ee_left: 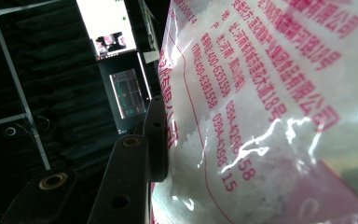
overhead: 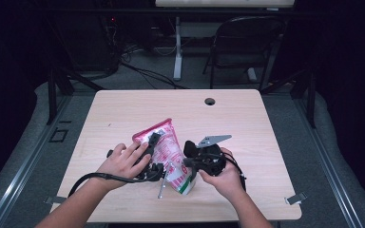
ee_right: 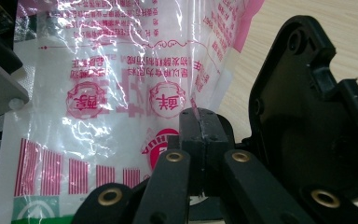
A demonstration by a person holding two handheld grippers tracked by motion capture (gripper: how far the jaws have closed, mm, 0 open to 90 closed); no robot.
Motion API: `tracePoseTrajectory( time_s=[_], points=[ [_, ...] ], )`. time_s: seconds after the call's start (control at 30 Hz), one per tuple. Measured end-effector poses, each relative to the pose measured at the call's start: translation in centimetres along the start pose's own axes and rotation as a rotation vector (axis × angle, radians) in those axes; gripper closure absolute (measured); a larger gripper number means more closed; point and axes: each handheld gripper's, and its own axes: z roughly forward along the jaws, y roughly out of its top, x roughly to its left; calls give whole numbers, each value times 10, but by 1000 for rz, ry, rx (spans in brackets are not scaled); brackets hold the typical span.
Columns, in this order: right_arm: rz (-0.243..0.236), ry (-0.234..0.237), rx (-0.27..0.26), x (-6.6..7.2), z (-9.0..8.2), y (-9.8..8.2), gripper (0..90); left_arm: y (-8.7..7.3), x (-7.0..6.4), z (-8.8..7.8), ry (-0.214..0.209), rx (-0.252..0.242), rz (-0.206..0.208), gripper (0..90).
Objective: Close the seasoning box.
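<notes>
Lower centre of the high view: the left gripper [overhead: 151, 141] and right gripper [overhead: 190, 161] both clamp the bag [overhead: 168, 142] on the table [overhead: 247, 123]; chair [overhead: 244, 42] upper right.

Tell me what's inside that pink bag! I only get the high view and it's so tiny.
Observer: In the left gripper view, small white grains show through the clear plastic of the bag.
Operator: Is the right gripper really pinching it?
Observer: In the right gripper view, the right gripper has its jaws shut together, and the bag's thin edge seems to run in between them.
Operator: Any pictures on the bag?
Observer: On that side there are two round red stamps and a row of red stripes below them.
</notes>
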Motion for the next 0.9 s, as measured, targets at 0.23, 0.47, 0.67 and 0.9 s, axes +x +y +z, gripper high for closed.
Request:
tracePoseTrajectory(
  time_s=[0.23, 0.47, 0.67, 0.9],
  points=[
    [0, -1, 1, 0, 0, 0, 900, 0, 0, 0, -4, 2, -16, 682],
    [-3, -4, 4, 0, -1, 1, 900, 1, 1, 0, -6, 6, -16, 683],
    [-4, -5, 1, 0, -2, 1, 900, 1, 2, -1, 7, 4, 2, 685],
    [-5, -6, 6, 0, -1, 1, 900, 1, 3, -1, -1, 5, -4, 685]
  ],
)
